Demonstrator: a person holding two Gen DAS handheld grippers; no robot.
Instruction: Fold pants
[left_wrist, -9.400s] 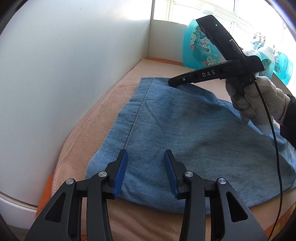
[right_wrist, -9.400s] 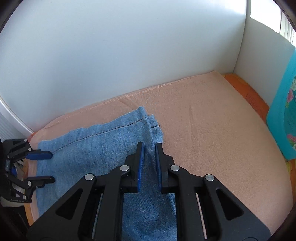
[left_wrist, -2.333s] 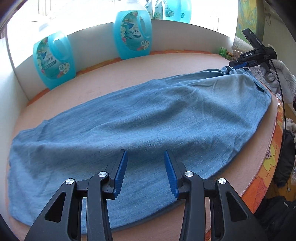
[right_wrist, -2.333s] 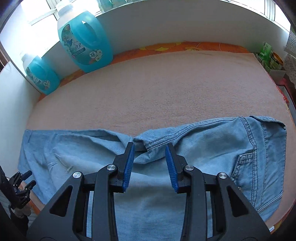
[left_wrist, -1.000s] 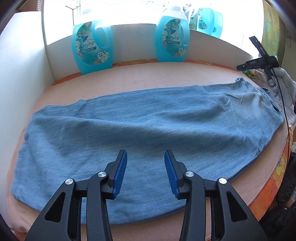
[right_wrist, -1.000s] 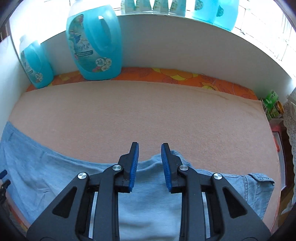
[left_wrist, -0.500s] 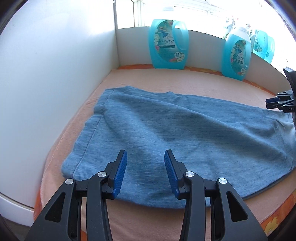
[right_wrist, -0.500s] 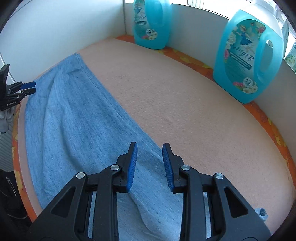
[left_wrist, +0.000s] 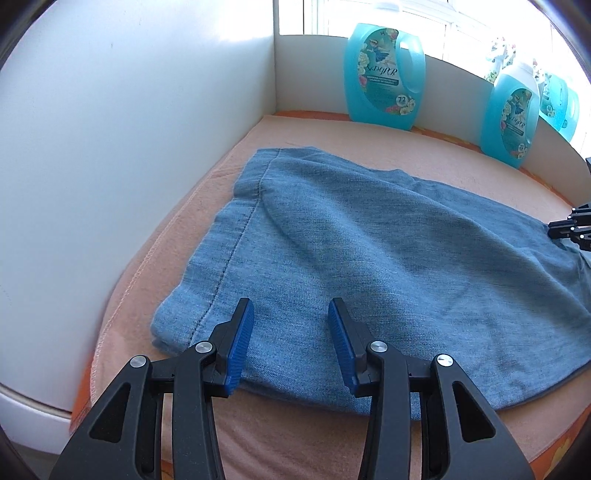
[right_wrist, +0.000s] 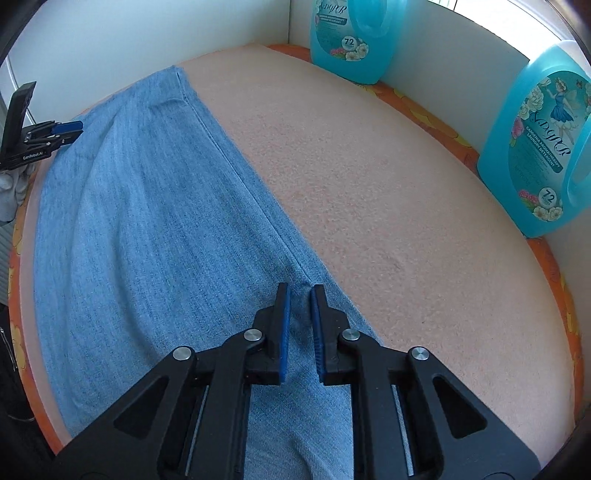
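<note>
Blue denim pants (left_wrist: 369, 240) lie flat along a peach towel-covered table (left_wrist: 424, 155), hem end toward the white wall. My left gripper (left_wrist: 288, 306) hovers open above the near edge of the leg close to the hem, with nothing between its blue pads. In the right wrist view the pants (right_wrist: 147, 221) stretch away to the left. My right gripper (right_wrist: 300, 291) is closing on the far edge seam, with a ridge of denim pinched between the pads. Each gripper shows in the other's view: the right gripper (left_wrist: 569, 229) and the left gripper (right_wrist: 55, 134).
Blue detergent bottles (left_wrist: 384, 74) (right_wrist: 543, 144) stand along the back ledge under the window. A white wall (left_wrist: 110, 147) closes the left side. The orange patterned cover (right_wrist: 424, 107) shows around the towel. Bare towel (right_wrist: 388, 184) lies beyond the pants.
The right jaws have narrowed from a clear gap to a pinch on the pants' far edge. Both views have shifted slightly; the left gripper stays open over the hem end.
</note>
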